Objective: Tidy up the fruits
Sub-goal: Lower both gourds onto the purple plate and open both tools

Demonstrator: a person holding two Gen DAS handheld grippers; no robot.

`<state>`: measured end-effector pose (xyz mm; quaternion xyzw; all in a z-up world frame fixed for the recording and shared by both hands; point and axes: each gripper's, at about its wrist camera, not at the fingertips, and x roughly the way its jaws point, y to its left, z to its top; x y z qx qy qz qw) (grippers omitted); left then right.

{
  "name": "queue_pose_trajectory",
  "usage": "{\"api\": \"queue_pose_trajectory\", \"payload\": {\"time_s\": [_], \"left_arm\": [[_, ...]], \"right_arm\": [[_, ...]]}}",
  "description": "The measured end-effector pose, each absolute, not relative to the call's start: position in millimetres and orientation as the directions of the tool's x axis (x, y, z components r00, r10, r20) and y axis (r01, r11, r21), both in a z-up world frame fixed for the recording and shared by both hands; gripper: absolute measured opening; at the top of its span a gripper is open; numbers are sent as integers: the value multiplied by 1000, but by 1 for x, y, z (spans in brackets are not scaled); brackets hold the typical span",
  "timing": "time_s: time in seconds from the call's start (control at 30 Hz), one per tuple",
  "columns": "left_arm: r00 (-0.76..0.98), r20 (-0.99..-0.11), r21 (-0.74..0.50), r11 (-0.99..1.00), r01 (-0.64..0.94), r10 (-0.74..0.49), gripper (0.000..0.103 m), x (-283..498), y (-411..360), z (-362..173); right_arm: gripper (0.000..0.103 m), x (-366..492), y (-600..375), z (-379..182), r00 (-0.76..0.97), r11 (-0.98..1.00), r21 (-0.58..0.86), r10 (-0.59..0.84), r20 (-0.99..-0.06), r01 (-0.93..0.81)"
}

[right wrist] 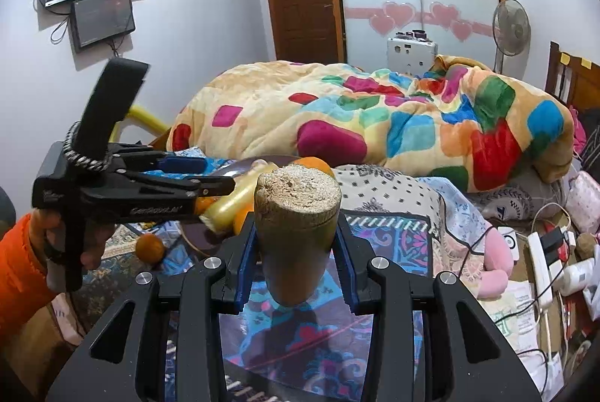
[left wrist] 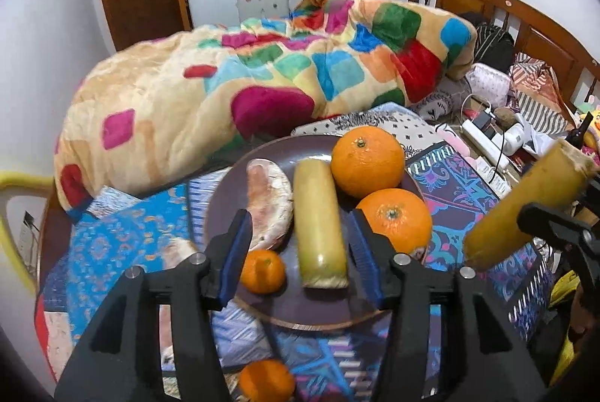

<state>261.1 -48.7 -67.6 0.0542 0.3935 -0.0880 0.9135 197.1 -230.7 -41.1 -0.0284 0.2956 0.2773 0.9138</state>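
Note:
A dark round plate point(left wrist: 318, 312) on the patterned cloth holds a pale yellow sugarcane piece point(left wrist: 318, 225), two large oranges point(left wrist: 367, 160) point(left wrist: 395, 220), a small mandarin point(left wrist: 262, 270) and a pinkish sweet potato point(left wrist: 268, 203). My left gripper point(left wrist: 300, 252) is open over the plate, its jaws on either side of the sugarcane piece. Another mandarin point(left wrist: 266, 381) lies on the cloth below the plate. My right gripper point(right wrist: 296, 244) is shut on a second sugarcane piece point(right wrist: 296, 225), held in the air right of the plate; it also shows in the left wrist view point(left wrist: 525, 207).
A colourful blanket point(left wrist: 240, 83) is heaped on the bed behind the plate. A power strip with cables point(left wrist: 487, 143) and clutter lie at right by the wooden headboard point(left wrist: 506, 15). A fan point(right wrist: 512, 27) and wardrobe stand behind.

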Motion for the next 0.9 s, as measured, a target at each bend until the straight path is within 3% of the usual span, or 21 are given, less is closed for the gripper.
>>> {"api": "queue_pose_trajectory", "payload": {"time_s": [0.37,0.9], "left_arm": [[731,-676,10,991,132,-91,65,219,5,-46],[735,-675,-18,998,59,-56,66,205,64,-67]], "right_arm": [[35,192,-196,-29,655,818,100,520,-549,-566],[35,233,-141,-46,584,804,122,517,-626,-582]]}}
